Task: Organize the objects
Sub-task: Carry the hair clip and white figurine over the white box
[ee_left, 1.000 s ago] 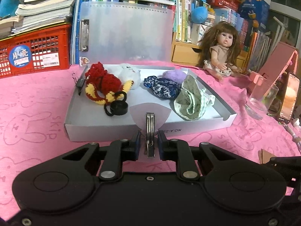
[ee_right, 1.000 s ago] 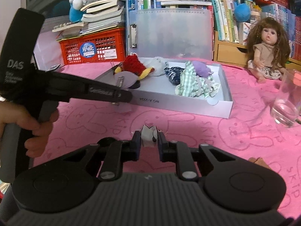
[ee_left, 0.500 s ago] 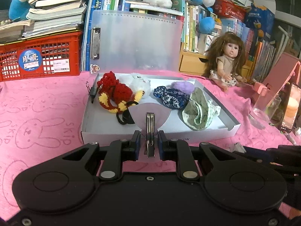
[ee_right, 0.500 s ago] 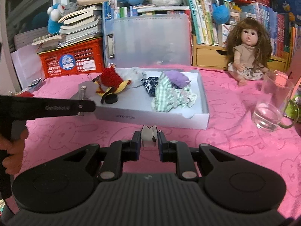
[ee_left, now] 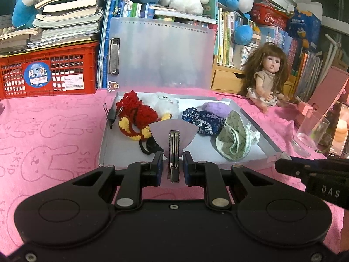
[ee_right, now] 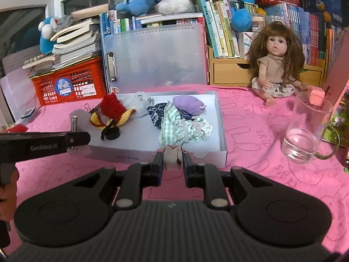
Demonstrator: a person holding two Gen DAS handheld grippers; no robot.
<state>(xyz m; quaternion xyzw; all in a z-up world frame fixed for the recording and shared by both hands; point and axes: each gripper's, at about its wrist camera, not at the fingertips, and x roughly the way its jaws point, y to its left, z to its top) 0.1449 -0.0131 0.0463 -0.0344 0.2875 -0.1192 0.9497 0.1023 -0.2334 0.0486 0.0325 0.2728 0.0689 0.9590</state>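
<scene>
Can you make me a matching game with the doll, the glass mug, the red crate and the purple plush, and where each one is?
Things:
1. doll
2. glass mug
3. red crate
4. purple plush

Places:
A. inside the white box
B. under a pile of books
C. sitting against the wooden drawer
D. on the pink cloth, right of the box

Pairs: 1-C, 2-D, 3-B, 4-A
</scene>
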